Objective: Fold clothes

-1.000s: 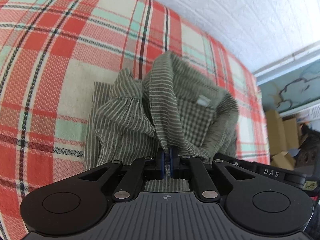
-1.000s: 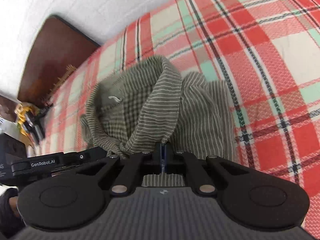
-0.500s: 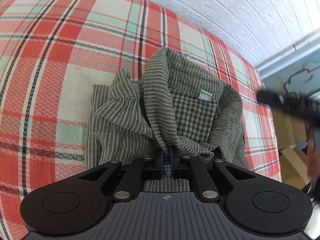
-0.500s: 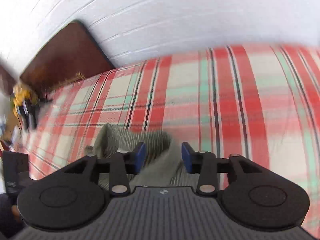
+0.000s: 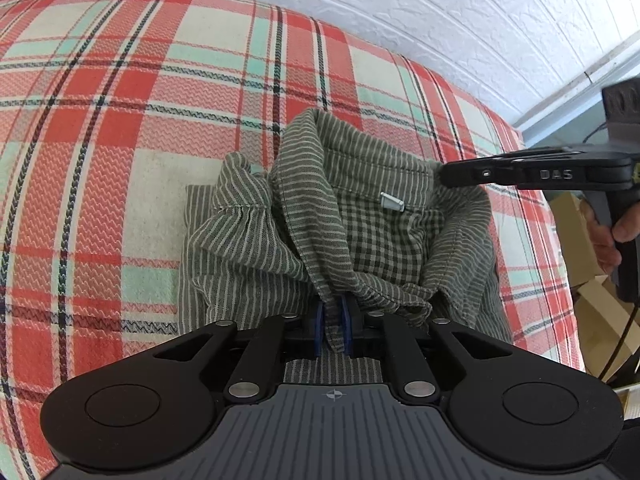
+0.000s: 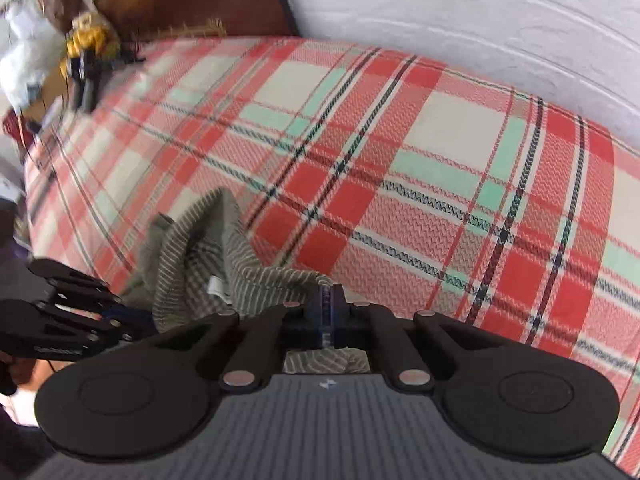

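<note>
Currently one shirt [image 5: 344, 236] lies bunched on one plaid bedspread [image 5: 100, 128], a zigzag weave in red, cream and mint. Shirt cloth: thin green-and-cream stripes outside, small check lining inside the collar, with one pale tag [image 5: 392, 201]. My left gripper [image 5: 333, 330] is closed, blue pads [image 5: 319, 330] pinching a fold at the shirt's near edge. My right gripper [image 6: 327, 316] is clamped tight on striped collar cloth (view partly blurred). One white textured wall [image 5: 440, 16] stands behind.
</note>
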A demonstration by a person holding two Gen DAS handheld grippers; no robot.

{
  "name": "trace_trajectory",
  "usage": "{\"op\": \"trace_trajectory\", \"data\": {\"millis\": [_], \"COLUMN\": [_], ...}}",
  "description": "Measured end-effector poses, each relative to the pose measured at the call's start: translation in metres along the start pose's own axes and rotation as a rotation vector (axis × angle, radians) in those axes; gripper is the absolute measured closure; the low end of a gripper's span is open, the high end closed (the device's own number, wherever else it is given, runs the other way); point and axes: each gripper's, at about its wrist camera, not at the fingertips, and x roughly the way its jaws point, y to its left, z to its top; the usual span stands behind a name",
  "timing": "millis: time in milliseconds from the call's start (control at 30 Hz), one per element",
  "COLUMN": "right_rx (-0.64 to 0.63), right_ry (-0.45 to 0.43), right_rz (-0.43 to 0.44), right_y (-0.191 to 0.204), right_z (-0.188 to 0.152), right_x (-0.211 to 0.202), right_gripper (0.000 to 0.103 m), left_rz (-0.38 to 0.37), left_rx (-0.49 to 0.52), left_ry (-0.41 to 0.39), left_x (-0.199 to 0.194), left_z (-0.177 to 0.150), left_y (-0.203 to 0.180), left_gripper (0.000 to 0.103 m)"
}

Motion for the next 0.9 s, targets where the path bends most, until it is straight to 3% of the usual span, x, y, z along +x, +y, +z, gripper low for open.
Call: {"op": "trace_trajectory", "data": {"millis": [67,167,200,400,600,733,767,867,900], "right_rx": [0.014,0.026,0.029,0.055,0.084,0.108,0.112,0.118,0.117], "right_ry": [-0.038,-0.082,-0.094,-0.155,-0.185,-0.201,-0.204,-0.210,-0.210], "right_rz": [0.006,0.016,0.020,0.044,0.054,0.052,0.053,0.052,0.051], "right_y": [0.000,0.002,0.003,0.009,0.013,0.012,0.012,0.012,0.012], "right_z": [-0.002,-0.005,-0.006,-0.018,-0.028,-0.035,-0.036,-0.040,-0.042], "right_x": [-0.012,-0.027,-0.031,-0.046,-0.056,-0.063,-0.065,-0.068,-0.069], "right_gripper": [0.100,0.100,0.100,0.100,0.100,0.100,0.100,0.100,0.100], "left_rz": [-0.001,0.003,0.009,0.081,0.204,0.219,0.221,0.236,0.244], "left_rx": [0.017,0.060,0.078,0.201,0.403,0.450,0.456,0.454,0.441], "left_ry": [-0.011,-0.038,-0.054,-0.138,-0.050,0.016,0.026,0.040,0.036], "left_x": [-0.010,-0.034,-0.042,-0.055,-0.007,0.016,0.019,0.023,0.022], "left_z": [0.002,0.007,0.012,0.061,0.086,0.086,0.085,0.084,0.084], "left_y": [-0.003,-0.007,-0.008,-0.021,-0.045,-0.046,-0.045,-0.043,-0.041], "left_gripper": [0.072,0.049,0.047,0.043,0.044,0.046,0.049,0.088,0.093]}}
